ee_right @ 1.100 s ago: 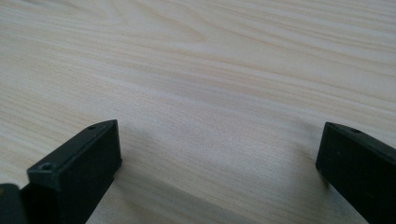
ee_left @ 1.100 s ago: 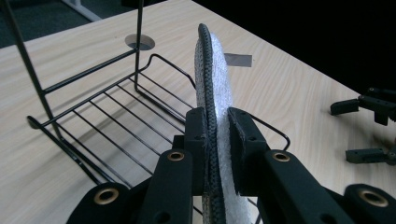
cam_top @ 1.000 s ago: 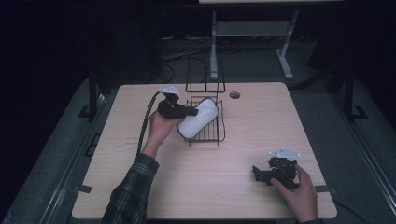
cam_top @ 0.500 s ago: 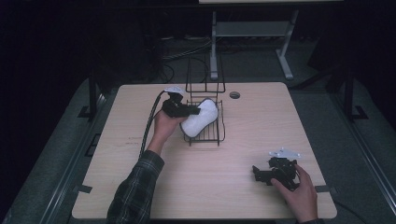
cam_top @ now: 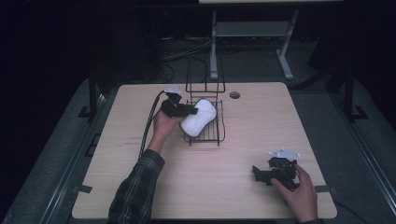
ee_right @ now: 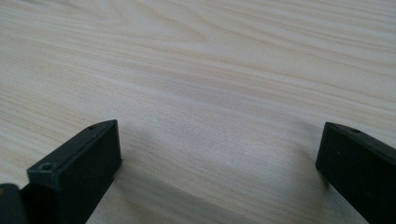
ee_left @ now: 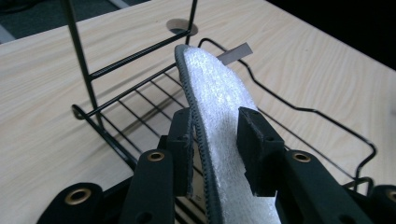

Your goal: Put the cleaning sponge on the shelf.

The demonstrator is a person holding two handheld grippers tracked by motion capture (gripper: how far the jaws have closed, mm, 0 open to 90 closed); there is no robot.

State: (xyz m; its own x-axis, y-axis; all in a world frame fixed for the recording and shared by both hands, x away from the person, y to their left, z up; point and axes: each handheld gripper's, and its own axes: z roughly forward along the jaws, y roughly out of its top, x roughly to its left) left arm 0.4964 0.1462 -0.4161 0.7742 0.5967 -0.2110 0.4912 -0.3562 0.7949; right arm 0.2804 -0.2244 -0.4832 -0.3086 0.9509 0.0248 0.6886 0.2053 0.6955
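Note:
A white oval pad (cam_top: 198,116) with a dark stitched rim lies tilted over a black wire rack (cam_top: 205,137) at the table's far middle. My left gripper (cam_top: 187,112) comes at it from the left and is shut on it. In the left gripper view the pad (ee_left: 215,93) stands on edge between the two jaws, above the rack's wire floor (ee_left: 140,105). My right gripper (cam_top: 257,173) rests near the front right of the table, held by a hand. It stands open, with bare wood between its jaws (ee_right: 219,140).
The rack has a tall upright wire back (cam_top: 205,77) on its far side. A round cable hole (cam_top: 234,94) sits in the tabletop just right of it. The wooden table (cam_top: 140,186) ends at dark floor on all sides.
My left gripper has shifted slightly right with the pad, carrying it a little further over the rack. The right gripper has stayed in place.

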